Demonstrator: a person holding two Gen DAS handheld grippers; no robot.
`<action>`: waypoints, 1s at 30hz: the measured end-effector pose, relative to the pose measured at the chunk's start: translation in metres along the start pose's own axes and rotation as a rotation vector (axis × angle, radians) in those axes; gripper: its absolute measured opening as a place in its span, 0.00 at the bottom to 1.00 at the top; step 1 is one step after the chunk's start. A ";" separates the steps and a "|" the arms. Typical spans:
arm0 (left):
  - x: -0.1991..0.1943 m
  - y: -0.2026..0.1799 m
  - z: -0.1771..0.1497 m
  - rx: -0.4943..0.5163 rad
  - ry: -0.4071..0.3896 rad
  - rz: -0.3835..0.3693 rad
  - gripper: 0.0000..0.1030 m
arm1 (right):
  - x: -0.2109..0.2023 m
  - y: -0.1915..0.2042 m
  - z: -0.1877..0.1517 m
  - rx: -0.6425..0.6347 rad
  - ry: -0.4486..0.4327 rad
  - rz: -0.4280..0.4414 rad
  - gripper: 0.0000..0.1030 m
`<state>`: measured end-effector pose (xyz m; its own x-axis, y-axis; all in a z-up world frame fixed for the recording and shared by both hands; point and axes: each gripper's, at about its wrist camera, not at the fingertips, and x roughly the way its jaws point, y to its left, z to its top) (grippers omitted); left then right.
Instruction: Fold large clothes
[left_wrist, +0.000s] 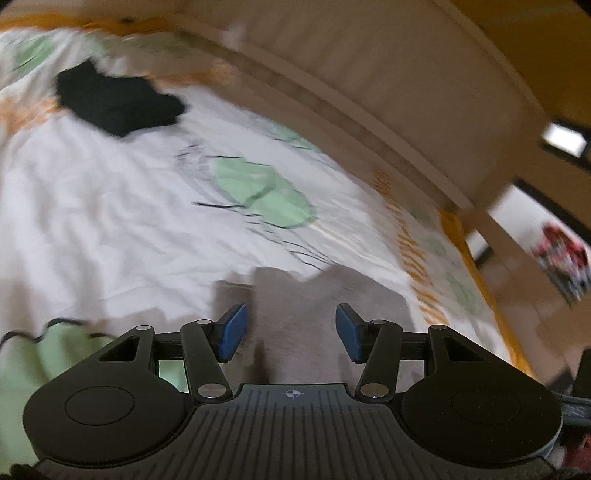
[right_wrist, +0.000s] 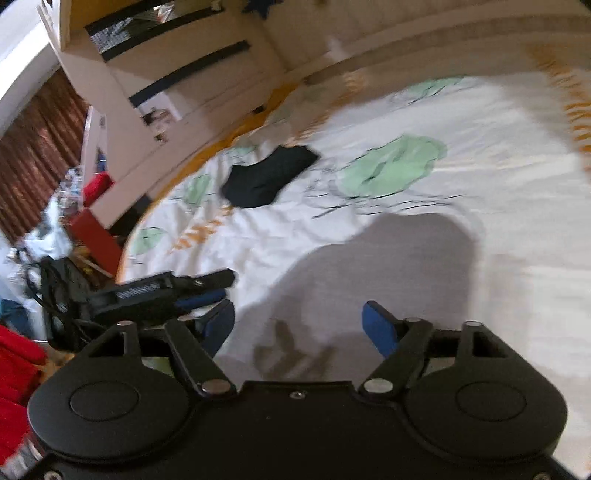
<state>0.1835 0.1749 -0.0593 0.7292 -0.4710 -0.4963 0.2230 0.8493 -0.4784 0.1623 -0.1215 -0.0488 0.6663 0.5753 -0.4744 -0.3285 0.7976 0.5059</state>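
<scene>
My left claw (left_wrist: 291, 332) and right claw (right_wrist: 299, 328) both gape empty over the white leaf-printed bedsheet (left_wrist: 129, 221). The crumpled black garment (left_wrist: 118, 103) lies well ahead. No writing is legible.

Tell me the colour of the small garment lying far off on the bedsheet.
Black garment, clearest in the right wrist view.
</scene>
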 end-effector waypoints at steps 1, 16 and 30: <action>0.002 -0.007 -0.002 0.036 0.008 -0.012 0.50 | -0.003 -0.002 -0.003 -0.006 0.001 -0.027 0.59; 0.055 0.010 -0.023 0.004 0.183 0.131 0.64 | 0.016 -0.003 -0.053 -0.018 0.062 -0.053 0.38; 0.027 -0.050 -0.038 0.273 0.139 0.129 0.63 | 0.007 0.018 -0.103 -0.202 0.099 -0.327 0.73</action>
<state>0.1673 0.1106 -0.0766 0.6713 -0.3675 -0.6436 0.3136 0.9277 -0.2026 0.0926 -0.0841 -0.1170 0.6928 0.2921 -0.6593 -0.2419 0.9554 0.1691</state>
